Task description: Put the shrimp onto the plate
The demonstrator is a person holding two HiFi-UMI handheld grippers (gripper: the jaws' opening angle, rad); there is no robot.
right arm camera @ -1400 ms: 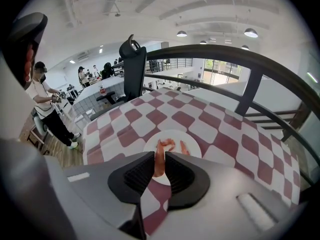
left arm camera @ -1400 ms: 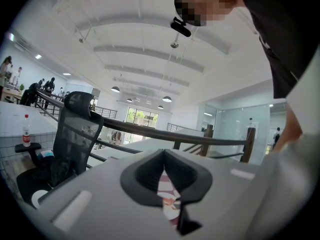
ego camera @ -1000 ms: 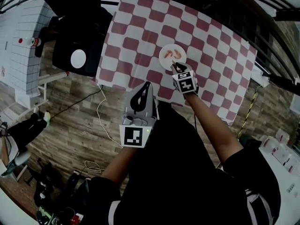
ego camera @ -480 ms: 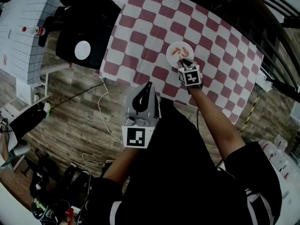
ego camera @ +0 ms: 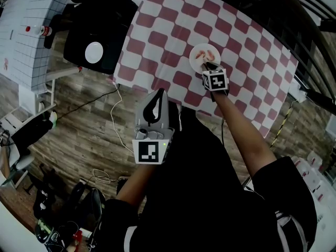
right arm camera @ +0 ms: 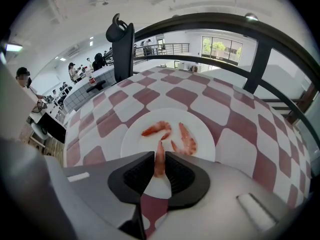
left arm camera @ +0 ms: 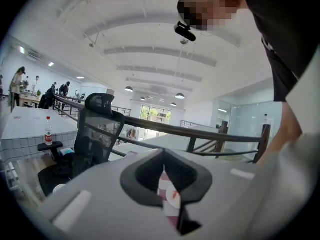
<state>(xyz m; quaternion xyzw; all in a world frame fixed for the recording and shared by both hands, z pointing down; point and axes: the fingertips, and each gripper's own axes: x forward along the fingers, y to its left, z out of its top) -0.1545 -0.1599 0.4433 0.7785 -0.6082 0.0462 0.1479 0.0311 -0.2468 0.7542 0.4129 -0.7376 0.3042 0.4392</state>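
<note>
A white plate [ego camera: 198, 63] sits on the red-and-white checked tablecloth [ego camera: 168, 41]. It shows closer in the right gripper view, the plate [right arm camera: 205, 129] carrying two orange shrimps [right arm camera: 156, 129] [right arm camera: 188, 139]. My right gripper [right arm camera: 159, 166] is shut on a third shrimp [right arm camera: 159, 161], which hangs tail-forward over the plate's near rim. From the head camera the right gripper [ego camera: 210, 67] reaches the plate's near edge. My left gripper [ego camera: 159, 93] hovers off the table's near side, above the floor, with its jaws together and nothing in them; the left gripper [left arm camera: 165, 184] points level towards the table.
A black office chair [ego camera: 92, 33] stands at the table's left side, also visible as the chair [right arm camera: 122, 44]. A white cable [ego camera: 116, 125] trails over the wooden floor. A dark railing [right arm camera: 260, 59] runs behind the table. A bottle [ego camera: 38, 30] stands on a white gridded table at left.
My right gripper has moved forward with the shrimp, from short of the plate to over its near rim. The left gripper has stayed roughly where it was.
</note>
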